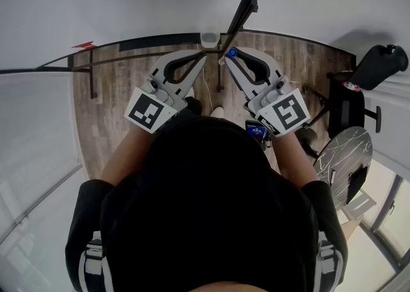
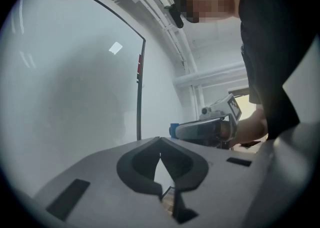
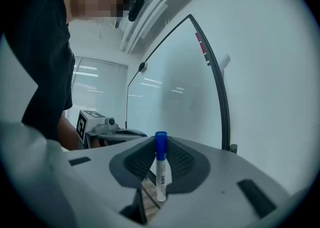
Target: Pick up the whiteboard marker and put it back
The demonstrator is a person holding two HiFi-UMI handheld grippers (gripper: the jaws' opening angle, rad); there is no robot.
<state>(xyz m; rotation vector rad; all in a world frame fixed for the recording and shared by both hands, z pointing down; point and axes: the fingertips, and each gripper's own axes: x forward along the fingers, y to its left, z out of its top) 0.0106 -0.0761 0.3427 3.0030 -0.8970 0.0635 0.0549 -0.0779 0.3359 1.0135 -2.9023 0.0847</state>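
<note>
Overhead, the whiteboard marker (image 1: 232,52) shows only its cap.

The whiteboard marker (image 3: 160,169) has a white barrel with dark print and a blue cap. It stands upright, cap uppermost, clamped between the jaws of the right gripper (image 3: 160,144), with its lower end hanging free. In the head view only its blue cap shows.
</note>
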